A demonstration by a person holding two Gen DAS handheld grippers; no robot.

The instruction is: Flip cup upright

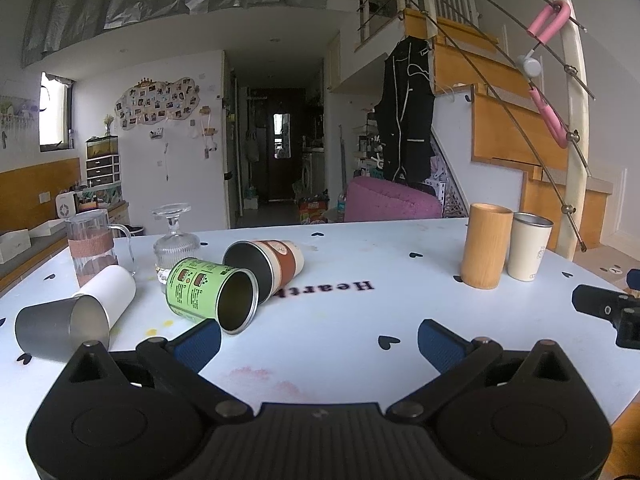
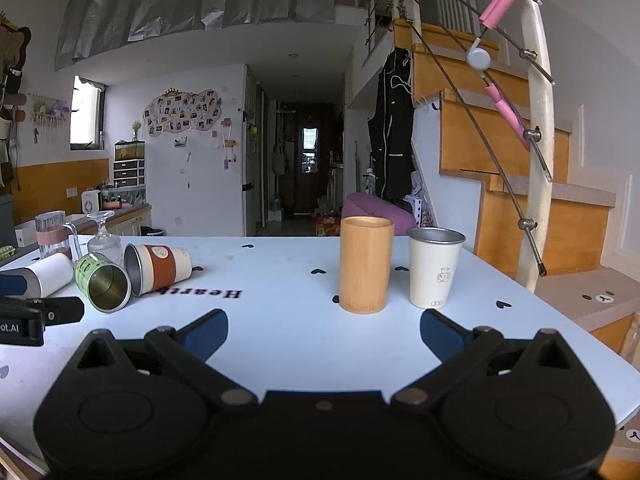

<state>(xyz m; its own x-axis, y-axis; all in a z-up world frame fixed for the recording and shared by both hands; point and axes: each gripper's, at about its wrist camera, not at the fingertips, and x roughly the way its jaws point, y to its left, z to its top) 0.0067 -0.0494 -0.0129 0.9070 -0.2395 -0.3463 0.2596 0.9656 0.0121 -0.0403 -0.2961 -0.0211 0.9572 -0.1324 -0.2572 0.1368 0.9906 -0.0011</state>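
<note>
Green cup [image 1: 208,294] on side; both tongs open.

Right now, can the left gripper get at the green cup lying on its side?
Probably yes. The left gripper is open and empty, and the green cup lies just ahead of its left finger, mouth toward the camera. The brown-banded cup rests close behind it, which may crowd a grasp.
</note>
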